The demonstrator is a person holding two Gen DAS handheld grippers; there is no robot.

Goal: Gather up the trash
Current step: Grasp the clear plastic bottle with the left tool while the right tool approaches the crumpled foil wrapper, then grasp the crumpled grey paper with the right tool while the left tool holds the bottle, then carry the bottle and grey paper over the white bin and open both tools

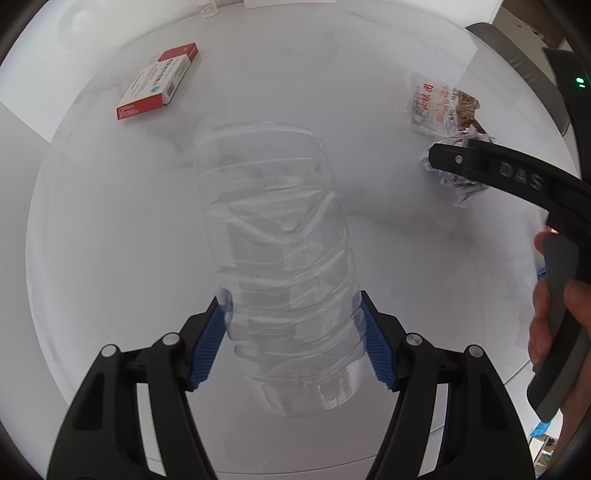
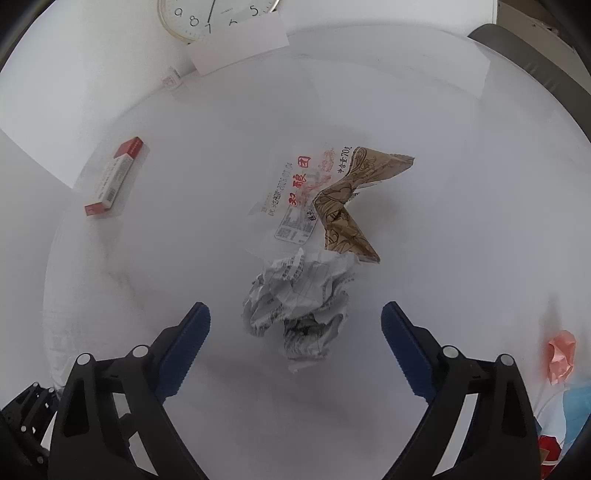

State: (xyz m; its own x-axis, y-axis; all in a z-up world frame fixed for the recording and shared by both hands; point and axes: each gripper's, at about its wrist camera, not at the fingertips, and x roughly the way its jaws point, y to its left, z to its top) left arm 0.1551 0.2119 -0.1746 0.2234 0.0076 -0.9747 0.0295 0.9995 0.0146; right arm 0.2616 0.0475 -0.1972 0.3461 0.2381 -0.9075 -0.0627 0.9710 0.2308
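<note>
likely an office or home room: a round white table (image 2: 369, 92), a wall clock (image 2: 214, 14), a grey chair (image 1: 517, 51).

A clear, ribbed plastic bottle (image 1: 284, 266) sits between black tongs (image 1: 291, 339) with ridged blue pads (image 1: 207, 350) over a white worktop (image 1: 110, 221). A red-and-white carton (image 1: 157, 82) lies beyond. A crumpled white paper ball (image 2: 299, 306) carries grey print; the wrapper (image 2: 325, 199) pairs clear film and red lettering with brown scrollwork. A pink scrap (image 2: 561, 354) lies at the edge.
</note>
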